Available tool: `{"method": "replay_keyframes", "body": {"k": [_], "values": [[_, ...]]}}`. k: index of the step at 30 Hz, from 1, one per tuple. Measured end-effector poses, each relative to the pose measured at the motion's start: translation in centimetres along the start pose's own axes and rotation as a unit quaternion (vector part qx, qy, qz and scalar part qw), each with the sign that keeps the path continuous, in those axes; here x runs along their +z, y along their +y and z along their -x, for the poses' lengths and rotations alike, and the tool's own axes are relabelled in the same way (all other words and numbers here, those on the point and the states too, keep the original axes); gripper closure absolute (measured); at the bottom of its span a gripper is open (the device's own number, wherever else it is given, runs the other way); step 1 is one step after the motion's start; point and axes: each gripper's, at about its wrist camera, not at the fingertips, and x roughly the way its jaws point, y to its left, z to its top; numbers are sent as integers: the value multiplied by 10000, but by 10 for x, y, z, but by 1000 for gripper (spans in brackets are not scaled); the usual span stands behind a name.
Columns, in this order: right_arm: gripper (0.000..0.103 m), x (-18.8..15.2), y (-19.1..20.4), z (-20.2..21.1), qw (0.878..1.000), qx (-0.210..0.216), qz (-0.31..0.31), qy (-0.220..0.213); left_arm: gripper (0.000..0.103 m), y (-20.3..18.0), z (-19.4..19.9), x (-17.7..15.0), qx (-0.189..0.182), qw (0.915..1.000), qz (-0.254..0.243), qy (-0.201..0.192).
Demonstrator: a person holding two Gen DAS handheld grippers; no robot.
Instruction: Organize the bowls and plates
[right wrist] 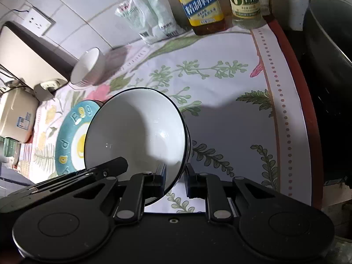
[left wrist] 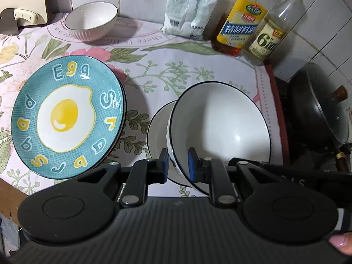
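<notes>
Black linkages and round pivot housings fill the bottom of both wrist views. From the left wrist, the left gripper [left wrist: 178,165] is clamped on the near rim of a white ceramic bowl with a thin dark rim line [left wrist: 220,129], one blue pad inside, the other outside, the bowl tilted. A second white bowl [left wrist: 158,127] shows behind and to its left, mostly covered by it; whether they touch I cannot tell. From the right wrist, the right gripper [right wrist: 176,177] grips the rim of a white bowl too. Which bowl is which across the two views is hard to settle.

A teal plate with a fried-egg picture and yellow letters [left wrist: 66,118] sits tilted at left, its far edge overhanging shadow. Everything lies over a floral plastic tablecloth with a red dotted border [left wrist: 154,70] against white wall tiles. Further back stand a ribbed white bowl [left wrist: 92,21], a white powder bag [left wrist: 189,8], two yellow-labelled bottles [left wrist: 239,22] and a dark wok [left wrist: 316,105], cut off at right.
</notes>
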Motion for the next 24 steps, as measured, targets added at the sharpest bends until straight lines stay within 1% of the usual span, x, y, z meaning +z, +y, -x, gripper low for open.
{"method": "replay_keyframes", "body": {"k": [5,8,12,14,17,24], "values": [[81,9,-2,-11,9998,-33,-27,206,87,5,-12,6,72,9997,115,209],[81,12,4,-19,9993,-132,150,308,87,6,-18,9,137,9994,66,322],[78,16,15,-22,9974,-412,496,310,87,7,-26,9,152,9986,116,499],[78,17,17,-25,9962,-521,601,345,87,6,-27,9,168,9986,111,493],[78,14,19,-26,9948,-580,776,297,87,5,-28,11,214,9984,63,519],[77,13,19,-29,9936,-663,891,199,85,5,-30,13,282,9977,156,597]]}}
